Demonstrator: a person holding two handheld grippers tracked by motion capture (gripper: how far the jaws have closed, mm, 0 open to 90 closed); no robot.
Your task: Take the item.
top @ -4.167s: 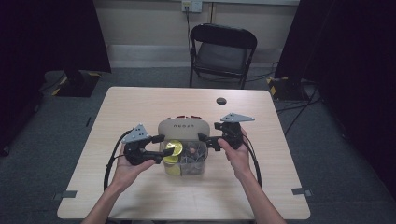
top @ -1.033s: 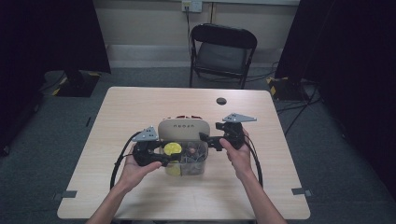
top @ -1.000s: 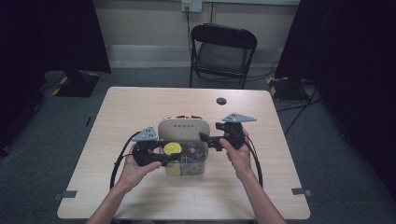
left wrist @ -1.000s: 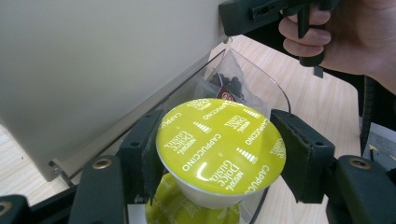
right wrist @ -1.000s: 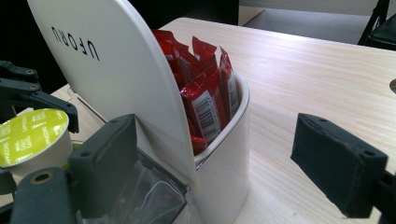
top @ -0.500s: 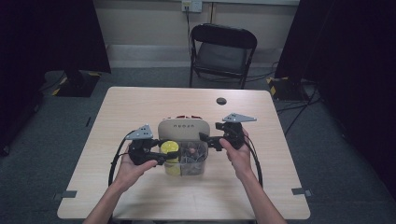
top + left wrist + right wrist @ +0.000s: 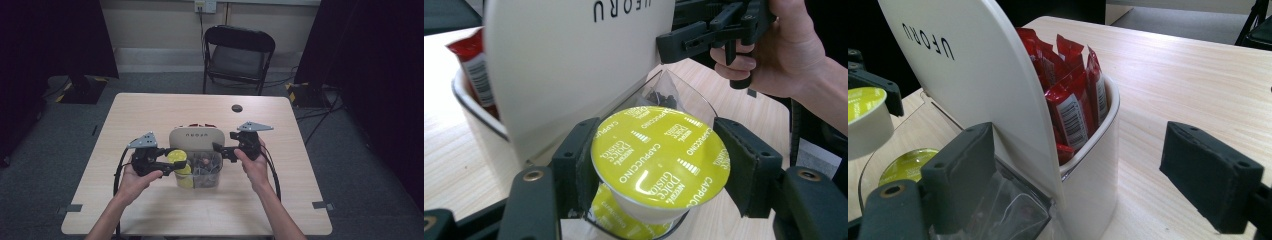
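Moved: since the earlier frame my left claw has drawn the capsule back toward frame left, over the clear bin.
Left claw: clamped on the capsule's sides.
Right claw: jaws apart beside the white organizer, gripping nothing.
Handling: I judge it light, thin-walled, foil-topped; squeeze the sides gently.

A wooden table bears a white organiser and a black disc.

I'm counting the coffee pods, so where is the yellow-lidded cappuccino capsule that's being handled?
The cappuccino capsule sits clamped in the left gripper, just above the clear compartment at the front of the white organizer, over another yellow capsule inside.
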